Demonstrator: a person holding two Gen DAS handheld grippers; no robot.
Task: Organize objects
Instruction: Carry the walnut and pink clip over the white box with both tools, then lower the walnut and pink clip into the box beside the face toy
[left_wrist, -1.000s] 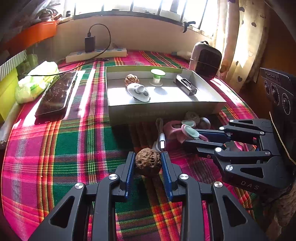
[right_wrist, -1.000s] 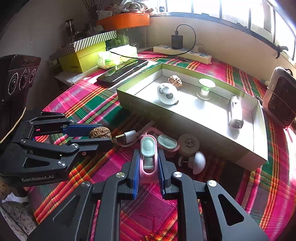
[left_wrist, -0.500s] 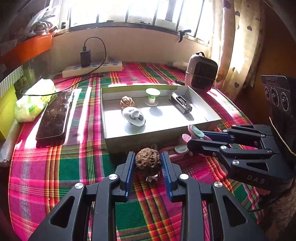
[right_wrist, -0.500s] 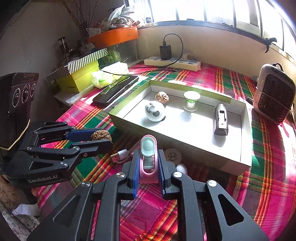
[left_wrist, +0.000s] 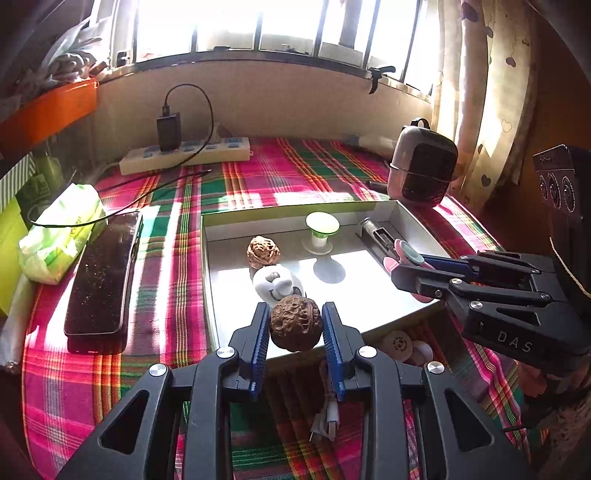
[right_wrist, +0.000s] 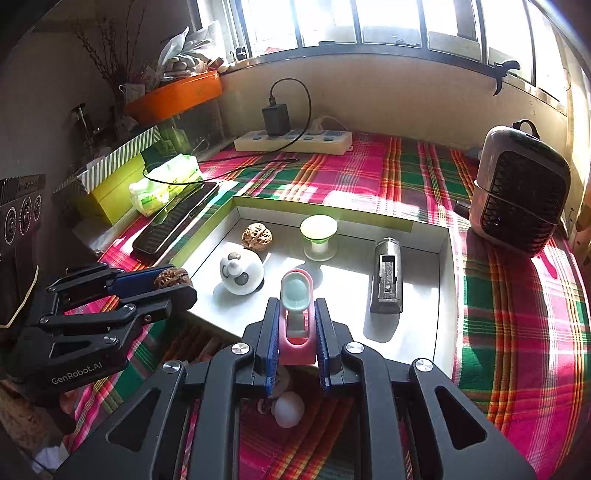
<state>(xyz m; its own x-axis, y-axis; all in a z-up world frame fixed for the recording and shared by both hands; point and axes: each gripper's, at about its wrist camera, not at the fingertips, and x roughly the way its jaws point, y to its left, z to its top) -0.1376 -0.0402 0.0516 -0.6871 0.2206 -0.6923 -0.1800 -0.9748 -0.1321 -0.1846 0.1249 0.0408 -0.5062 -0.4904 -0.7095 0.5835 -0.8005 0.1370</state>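
Both grippers are black angular linkages with silver screws, blue ribbed fingers (left_wrist: 334, 343), and white "GenRobot.AI" and "DAS" lettering.

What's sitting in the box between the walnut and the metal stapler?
The green-topped spool stands between the walnut and the stapler, clearest in the right wrist view.

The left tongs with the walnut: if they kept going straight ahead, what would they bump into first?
Probably the white panda toy. It sits in the box right past the walnut that the left tongs hold, though depth is hard to judge; they might pass just above it.
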